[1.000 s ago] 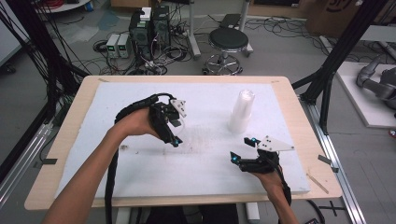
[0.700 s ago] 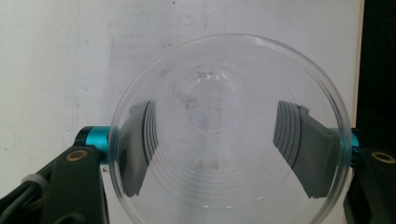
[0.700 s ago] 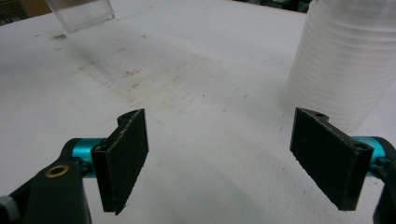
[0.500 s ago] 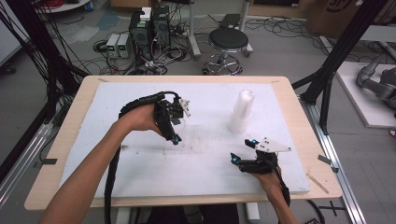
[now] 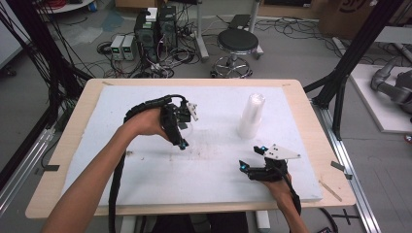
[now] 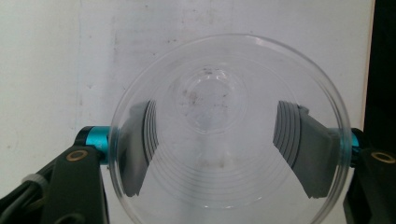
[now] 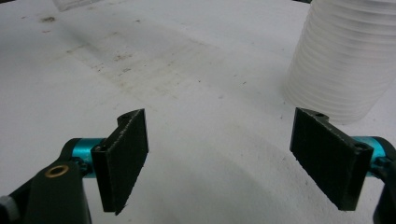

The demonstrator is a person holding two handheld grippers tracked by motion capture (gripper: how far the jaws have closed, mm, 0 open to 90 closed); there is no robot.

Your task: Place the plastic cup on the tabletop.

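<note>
My left gripper (image 5: pixel 183 129) hovers over the middle of the white board (image 5: pixel 145 189), shut on a single clear plastic cup (image 6: pixel 224 88). In the left gripper view I look down through the cup to the board, and both grey pads (image 6: pixel 303 144) press on its sides. The same cup's edge (image 7: pixel 70 3) shows at the top left of the right gripper view. My right gripper (image 5: pixel 251 157) rests low near the board's front right, open with nothing between its black pads (image 7: pixel 123 156). A tall stack of clear cups (image 5: pixel 251 116) stands upright beyond it, also (image 7: pixel 345 60).
The white board lies on a wooden table (image 5: pixel 311 111) with a bare margin all around. A thin wooden stick (image 5: pixel 330 190) lies at the right edge. Beyond the far edge, on the floor, are a stool (image 5: pixel 237 43) and computer boxes with cables (image 5: pixel 155 29).
</note>
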